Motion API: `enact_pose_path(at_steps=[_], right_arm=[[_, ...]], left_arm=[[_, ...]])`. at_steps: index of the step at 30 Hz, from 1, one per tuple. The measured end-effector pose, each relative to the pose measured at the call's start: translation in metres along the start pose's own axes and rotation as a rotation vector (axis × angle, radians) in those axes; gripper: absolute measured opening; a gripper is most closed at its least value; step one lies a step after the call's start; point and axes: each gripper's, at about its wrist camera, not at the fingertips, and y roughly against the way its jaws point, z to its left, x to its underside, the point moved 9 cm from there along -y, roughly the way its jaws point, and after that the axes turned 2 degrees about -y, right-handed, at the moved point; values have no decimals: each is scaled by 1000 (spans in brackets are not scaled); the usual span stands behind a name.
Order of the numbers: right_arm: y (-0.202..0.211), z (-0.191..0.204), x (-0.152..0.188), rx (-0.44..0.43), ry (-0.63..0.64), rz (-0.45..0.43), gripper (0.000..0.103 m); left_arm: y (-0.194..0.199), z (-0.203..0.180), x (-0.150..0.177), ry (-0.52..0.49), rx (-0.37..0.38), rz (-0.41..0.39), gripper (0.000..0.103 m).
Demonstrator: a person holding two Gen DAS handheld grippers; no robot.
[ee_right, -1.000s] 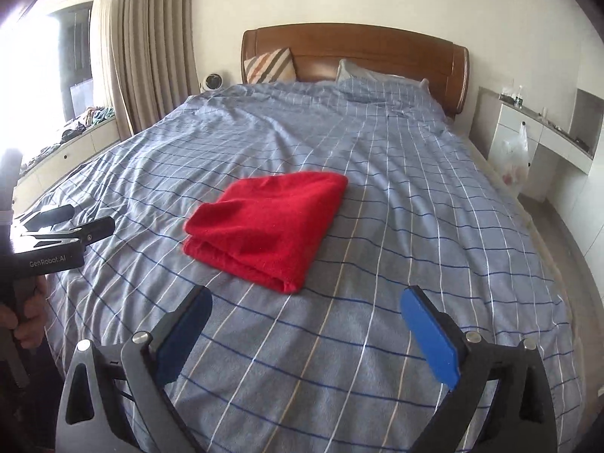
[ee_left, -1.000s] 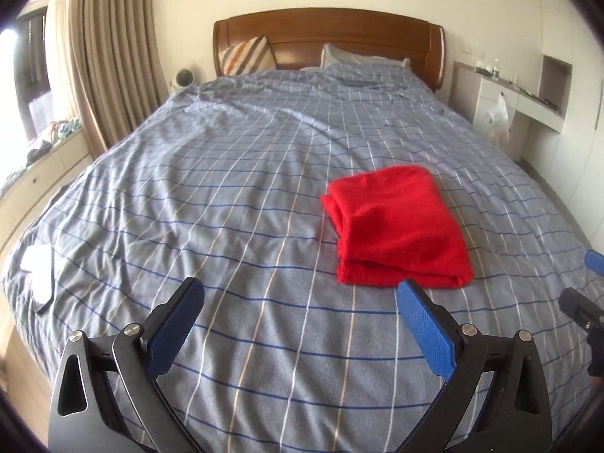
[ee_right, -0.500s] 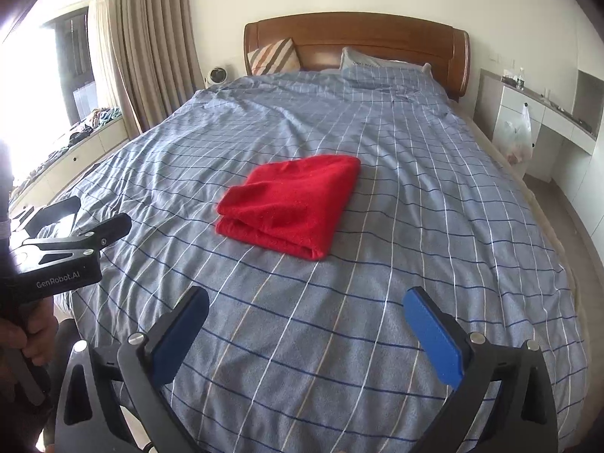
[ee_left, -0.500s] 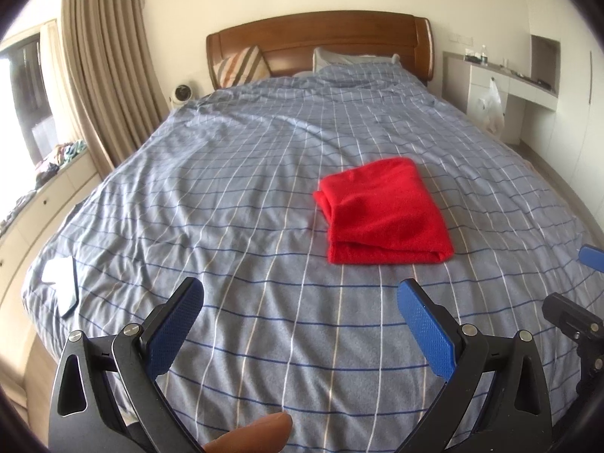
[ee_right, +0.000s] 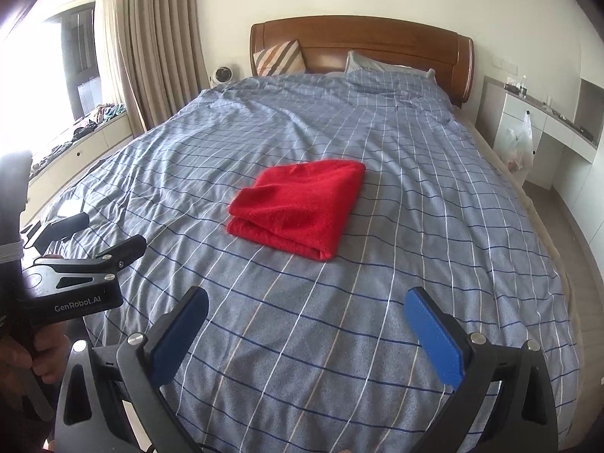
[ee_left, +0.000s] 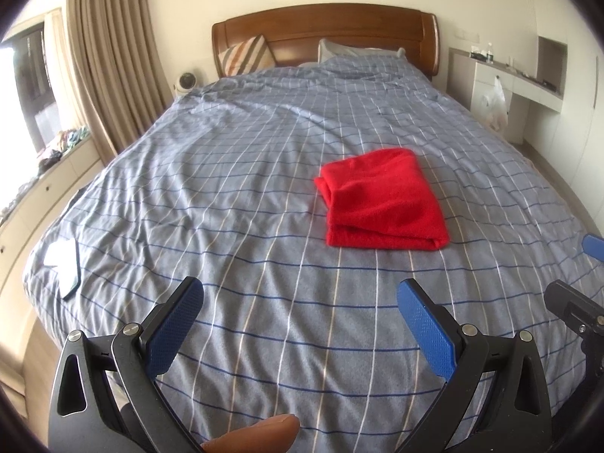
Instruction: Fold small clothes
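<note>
We judged the red garment (ee_left: 383, 204) folded; both grippers (ee_left: 300, 311) (ee_right: 305, 315) hung released, empty, next needing another piece

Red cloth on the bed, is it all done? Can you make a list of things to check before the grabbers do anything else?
1. Red cloth folded into a neat stack: ok.
2. It lies flat on the checked bedcover, away from the edges: ok.
3. Left gripper open and empty: ok.
4. Right gripper open and empty: ok.
5. Both grippers clear of the cloth: ok.
6. More small clothes waiting to be folded: cannot tell; only a white item lies near the bed's corner.
</note>
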Motion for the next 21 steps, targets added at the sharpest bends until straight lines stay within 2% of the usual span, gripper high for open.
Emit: enact_pose_path(at_steps=[11, 21], right_arm=[[2, 2, -2, 34, -1, 22, 102], [10, 5, -4, 25, 6, 21, 102]], left_arm=[[12, 2, -4, 12, 3, -8, 103], [30, 0, -12, 21, 17, -14, 103]])
